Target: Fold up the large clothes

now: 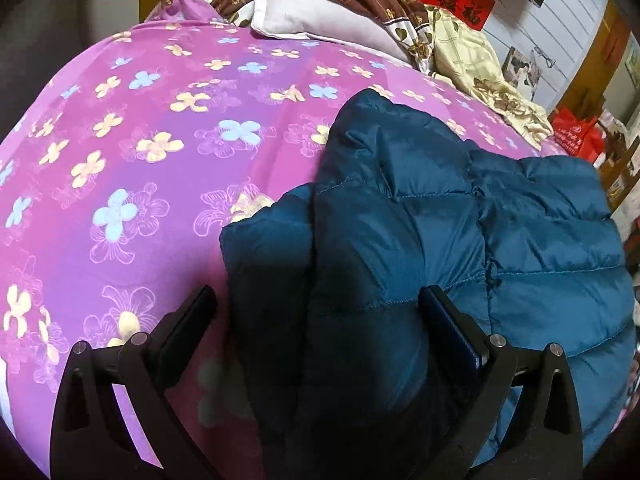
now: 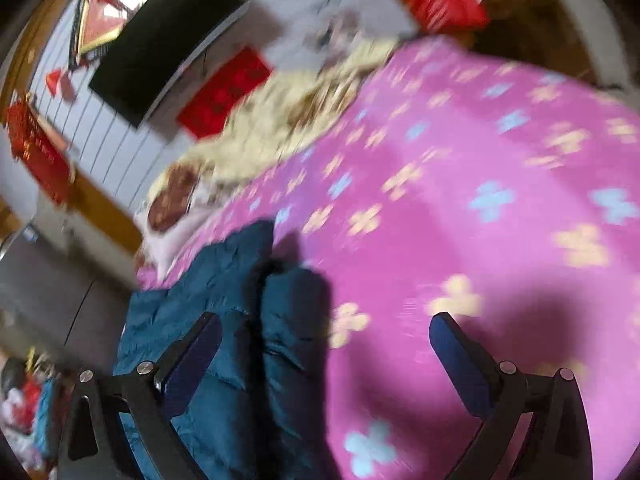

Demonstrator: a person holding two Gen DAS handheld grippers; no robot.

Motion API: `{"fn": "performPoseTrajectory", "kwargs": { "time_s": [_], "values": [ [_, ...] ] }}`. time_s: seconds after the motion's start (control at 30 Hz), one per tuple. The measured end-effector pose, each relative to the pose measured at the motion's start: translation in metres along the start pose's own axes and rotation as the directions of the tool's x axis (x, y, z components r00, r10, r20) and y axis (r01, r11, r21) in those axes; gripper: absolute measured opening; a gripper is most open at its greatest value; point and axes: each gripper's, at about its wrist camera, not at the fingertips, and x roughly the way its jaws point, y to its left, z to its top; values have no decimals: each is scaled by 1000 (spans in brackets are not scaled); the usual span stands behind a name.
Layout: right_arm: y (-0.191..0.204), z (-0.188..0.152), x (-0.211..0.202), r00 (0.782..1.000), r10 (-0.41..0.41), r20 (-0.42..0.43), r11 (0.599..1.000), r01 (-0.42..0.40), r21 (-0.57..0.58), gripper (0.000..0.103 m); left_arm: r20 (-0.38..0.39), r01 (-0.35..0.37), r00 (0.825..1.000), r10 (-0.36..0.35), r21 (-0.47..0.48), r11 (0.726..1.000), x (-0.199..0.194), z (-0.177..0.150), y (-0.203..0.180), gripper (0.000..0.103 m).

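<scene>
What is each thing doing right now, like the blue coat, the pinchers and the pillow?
Blue puffer jacket: lying bunched and partly folded on the bed, not gripped.
Left gripper: open, fingers either side of a jacket fold.
Right gripper: open, above the jacket's edge; the view is blurred.
Pink flowered bedspread: spread flat.
White pillow: lying at the bed's far end.
Brown patterned quilt: crumpled.

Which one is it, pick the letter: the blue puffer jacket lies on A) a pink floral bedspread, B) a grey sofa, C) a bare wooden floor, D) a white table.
A: the blue puffer jacket rests on the pink floral bedspread, with the open left claw straddling its near edge.
</scene>
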Motion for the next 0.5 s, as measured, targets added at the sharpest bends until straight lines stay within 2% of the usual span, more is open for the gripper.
{"fn": "performPoseTrajectory", "kwargs": {
  "time_s": [0.1,0.2,0.27,0.33,0.4,0.47,0.5],
  "values": [
    [15,12,33,988,94,-125,994,-100,-44,103,-3,-1,1000,1,-5,1000,1,0,1,103],
    [37,17,51,984,60,-167,979,-90,-181,103,-4,7,1000,-7,-11,1000,1,0,0,103],
    [42,19,66,978,35,-207,971,-82,-223,103,-9,21,1000,-21,-24,999,1,-1,2,103],
    [29,19,84,964,37,-264,979,-89,-185,103,-14,35,999,-36,-36,999,2,0,4,103],
    [19,20,88,962,106,-252,981,-143,-134,103,-17,35,999,-36,-30,999,3,1,2,103],
    [17,17,92,947,171,-273,971,-209,-115,103,-18,41,999,-41,-28,999,3,0,3,103],
    [20,14,94,931,212,-296,959,-257,-121,103,-18,45,999,-45,-28,999,3,1,3,103]
  ]
}}
